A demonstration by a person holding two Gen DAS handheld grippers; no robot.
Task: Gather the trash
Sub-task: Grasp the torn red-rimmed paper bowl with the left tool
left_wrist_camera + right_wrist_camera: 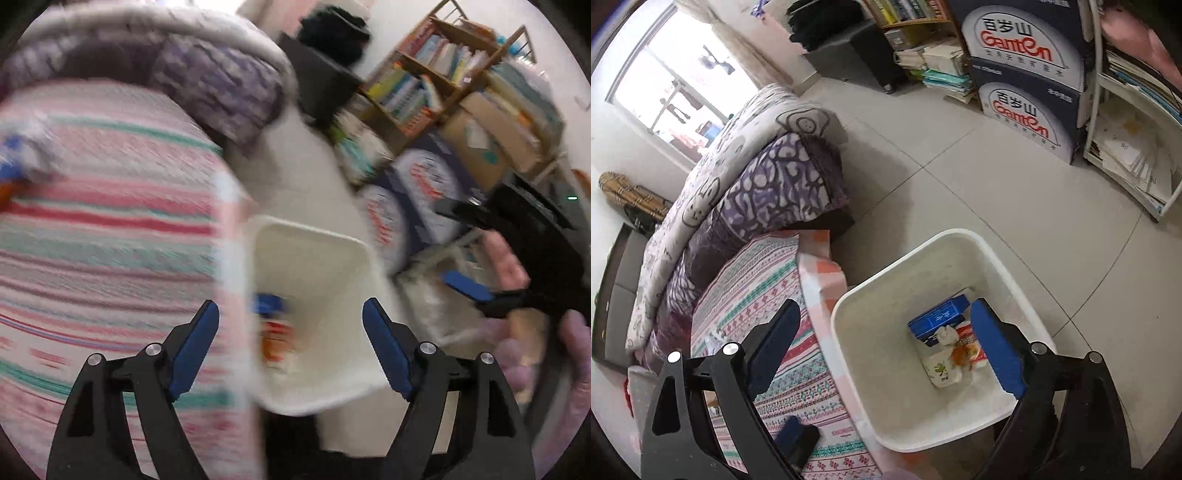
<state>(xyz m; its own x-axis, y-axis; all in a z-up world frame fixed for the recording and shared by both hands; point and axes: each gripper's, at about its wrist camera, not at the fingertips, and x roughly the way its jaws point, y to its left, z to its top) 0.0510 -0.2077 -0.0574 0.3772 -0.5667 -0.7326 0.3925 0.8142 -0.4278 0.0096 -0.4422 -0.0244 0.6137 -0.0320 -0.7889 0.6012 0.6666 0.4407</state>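
A white trash bin [864, 302] stands on the floor against the bed's edge; it also shows in the blurred left wrist view [314, 236]. Inside lie a blue box [936, 317], a crumpled tissue [947, 335], a red-orange wrapper [966, 349] and a white carton [940, 369]. My right gripper [886, 339] is open and empty, above the bin's near rim. My left gripper [290, 328] is open and empty, over the bed edge and the bin. A crumpled blue-white wrapper [26, 158] lies on the striped bedspread [110, 240] at far left.
Folded purple and white quilts [768, 184] lie on the bed. Two stacked Ganten water boxes [1027, 85], piled books [942, 70], a white shelf unit [1134, 155] and a wooden bookshelf [436, 74] stand beyond the bin. Grey tile floor [979, 192] lies between.
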